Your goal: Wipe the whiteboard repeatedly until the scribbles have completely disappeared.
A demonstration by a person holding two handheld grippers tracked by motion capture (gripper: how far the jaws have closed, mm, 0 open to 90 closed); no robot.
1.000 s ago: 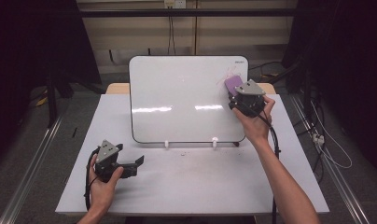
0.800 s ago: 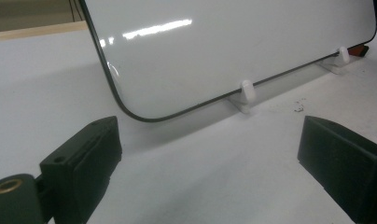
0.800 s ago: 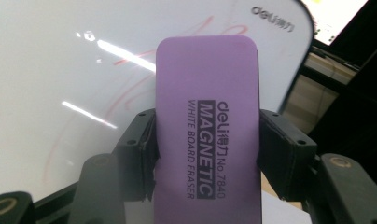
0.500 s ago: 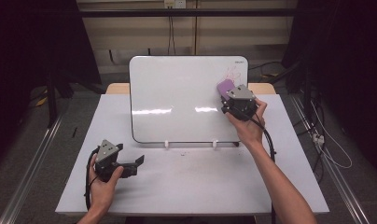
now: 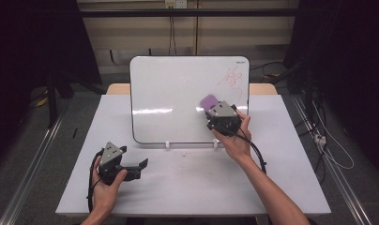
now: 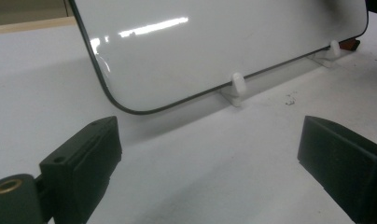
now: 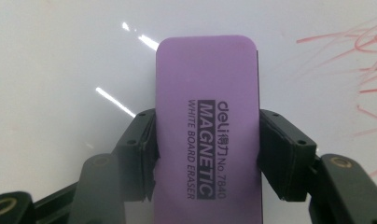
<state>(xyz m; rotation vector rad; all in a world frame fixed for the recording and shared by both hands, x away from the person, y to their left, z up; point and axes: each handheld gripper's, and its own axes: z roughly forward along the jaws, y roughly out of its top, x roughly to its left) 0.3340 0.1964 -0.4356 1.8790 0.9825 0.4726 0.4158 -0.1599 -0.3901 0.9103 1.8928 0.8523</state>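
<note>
A whiteboard [image 5: 178, 89] stands tilted on two white clips at the back of the table, with red scribbles [image 5: 233, 77] near its upper right corner. My right gripper [image 5: 215, 108] is shut on a purple magnetic whiteboard eraser [image 5: 209, 101] and holds it against the board, below and left of the scribbles. Up close, the eraser [image 7: 207, 130] sits between the two black jaws, with red marks [image 7: 359, 51] off to its right. My left gripper [image 5: 140, 166] rests low on the table at the front left, open, with nothing between its jaws [image 6: 210, 158].
The white table [image 5: 192, 183] spreads out in front of the board. White clips [image 6: 238, 86] hold the board's lower edge. Metal rails [image 5: 28, 159] run along the floor on both sides, and cables [image 5: 328, 140] lie on the floor at the right.
My right gripper has carried the eraser down and to the left across the board, uncovering the red scribbles at the upper right. The left gripper has stayed put.
</note>
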